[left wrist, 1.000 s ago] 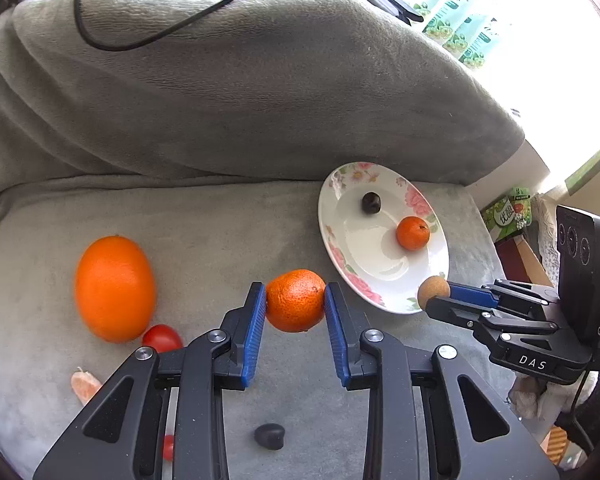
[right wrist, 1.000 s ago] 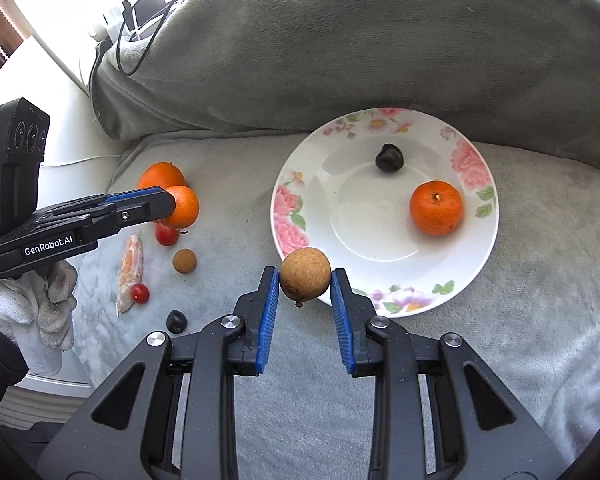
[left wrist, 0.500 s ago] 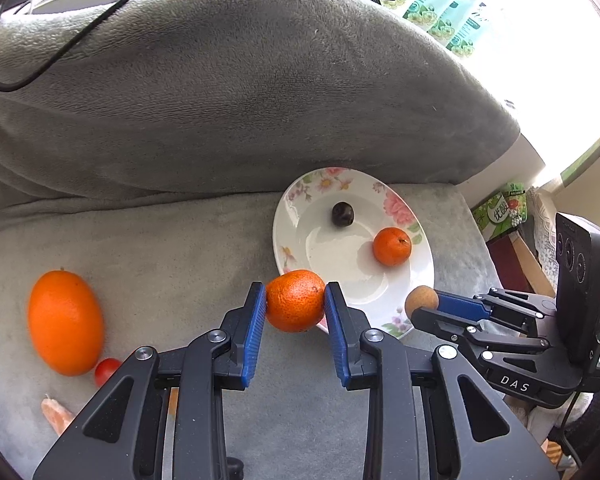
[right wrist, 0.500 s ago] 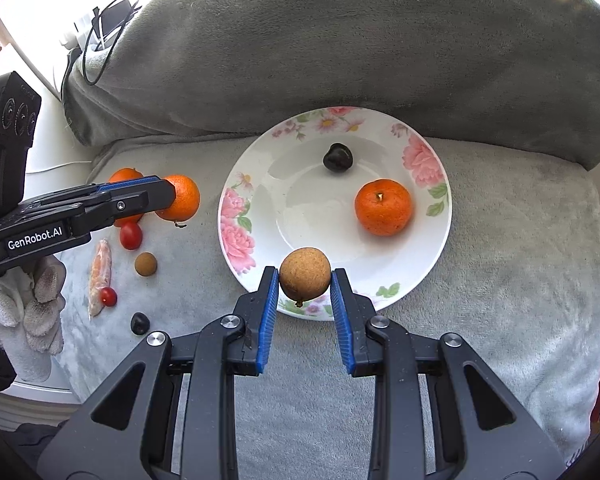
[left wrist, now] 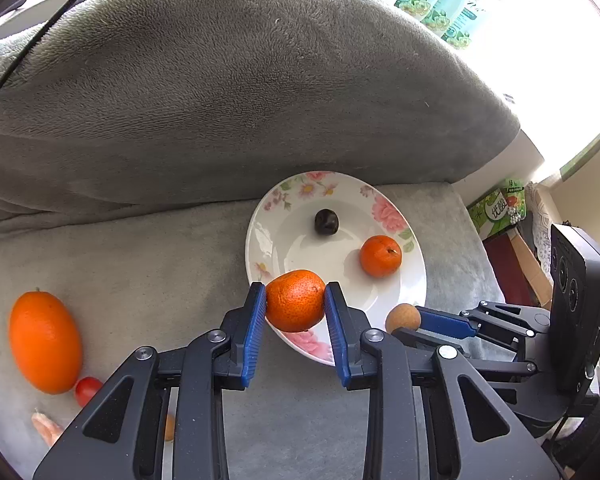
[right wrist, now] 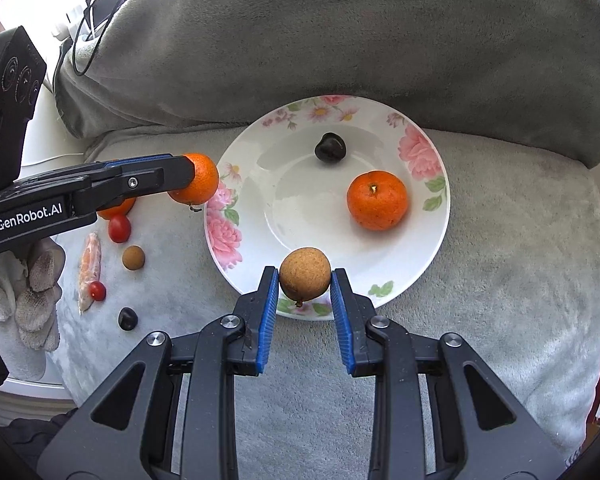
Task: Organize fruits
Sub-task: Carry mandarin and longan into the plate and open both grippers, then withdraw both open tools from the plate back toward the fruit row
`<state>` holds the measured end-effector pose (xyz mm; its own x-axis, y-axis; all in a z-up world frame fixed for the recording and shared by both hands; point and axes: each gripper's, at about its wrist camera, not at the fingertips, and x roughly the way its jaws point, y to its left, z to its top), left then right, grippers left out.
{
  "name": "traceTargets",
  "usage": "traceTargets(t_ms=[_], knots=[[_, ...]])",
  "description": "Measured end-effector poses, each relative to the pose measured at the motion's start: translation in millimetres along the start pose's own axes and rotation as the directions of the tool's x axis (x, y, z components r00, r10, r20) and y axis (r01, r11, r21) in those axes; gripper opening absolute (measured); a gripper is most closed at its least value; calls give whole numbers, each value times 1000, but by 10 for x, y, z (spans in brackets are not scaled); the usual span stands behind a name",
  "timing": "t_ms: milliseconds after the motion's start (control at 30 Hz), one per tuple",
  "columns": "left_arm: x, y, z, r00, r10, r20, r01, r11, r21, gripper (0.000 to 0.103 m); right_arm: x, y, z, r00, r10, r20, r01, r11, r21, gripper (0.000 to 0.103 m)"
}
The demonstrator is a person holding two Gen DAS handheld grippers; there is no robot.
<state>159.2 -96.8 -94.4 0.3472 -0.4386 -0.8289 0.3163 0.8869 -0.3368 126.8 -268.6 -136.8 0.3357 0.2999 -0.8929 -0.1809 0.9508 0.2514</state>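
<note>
The small mandarin [left wrist: 295,300] sits pinched between the blue pads of the left tongs [left wrist: 296,306], now hanging over the near-left rim of the flowered plate [left wrist: 260,216]; a second ago it was short of the plate, above the grey blanket [left wrist: 148,264]. The right tongs [right wrist: 305,286] clamp a brown longan [right wrist: 305,278], which has likewise come in over the plate's near edge. A mandarin [right wrist: 377,200] and a dark cherry [right wrist: 330,147] already lie in the plate. Both fruits look ready to be lowered and released. A big orange [left wrist: 44,344], a cherry tomato [left wrist: 87,390] and other bits wait on the blanket, so much sorting remains.
</note>
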Motion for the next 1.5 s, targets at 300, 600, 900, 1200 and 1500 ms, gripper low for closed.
traceTargets(t_ms=[300, 600, 900, 1200, 1500], knots=[[10, -39, 29, 1000, 0, 2, 0, 1000, 3, 30, -15, 17, 24, 1000, -7, 3, 7, 1000, -5, 30], [-5, -53, 40, 1000, 13, 10, -13, 1000, 0, 59, -76, 10, 15, 1000, -15, 23, 15, 1000, 3, 64], [-22, -74, 24, 1000, 27, 15, -27, 1000, -3, 67, -60, 22, 12, 999, -50, 11, 50, 999, 12, 71], [-93, -24, -36, 999, 28, 25, -27, 999, -27, 67, -142, 65, -1, 998, -34, 53, 32, 999, 24, 73], [-272, 73, -142, 998, 42, 51, -39, 998, -52, 67, -181, 117, 5, 997, -8, 80, 3, 998, 55, 73]])
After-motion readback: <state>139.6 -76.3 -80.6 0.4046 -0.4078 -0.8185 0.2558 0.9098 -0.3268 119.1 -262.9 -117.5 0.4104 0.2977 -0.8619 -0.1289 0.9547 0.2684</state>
